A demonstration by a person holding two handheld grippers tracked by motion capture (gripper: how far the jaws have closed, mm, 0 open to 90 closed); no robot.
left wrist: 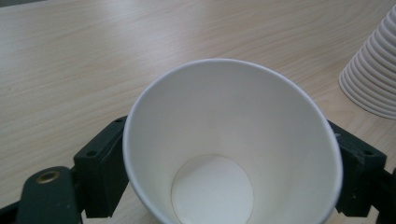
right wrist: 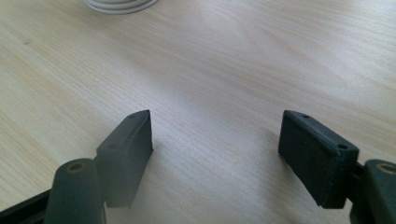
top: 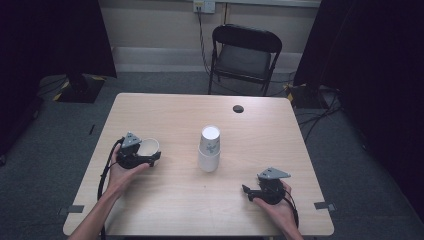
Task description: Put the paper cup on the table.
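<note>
Grey carpeted room with dark curtains at both sides; a black folding chair [top: 245,55] stands well beyond both grippers, past the table's far edge.

Table [top: 165,107]: pale wood, rounded corners, bearing everything below. A small dark round spot [top: 238,108] sits near its far edge.

Stack of cups [top: 209,148]: white paper cups nested upside down, upright, between the two grippers and further from the person than either; its ribbed rims show at the right edge of the left gripper view [left wrist: 373,70].

Single cup [left wrist: 224,149]: white paper, mouth up, sitting between the jaws of the left gripper [top: 152,156]. Those jaws flank its wall on both sides; whether the pads press it cannot be told.

Right gripper [right wrist: 215,144]: jaws spread wide, nothing between them, bare table beneath, well apart from the stack.
</note>
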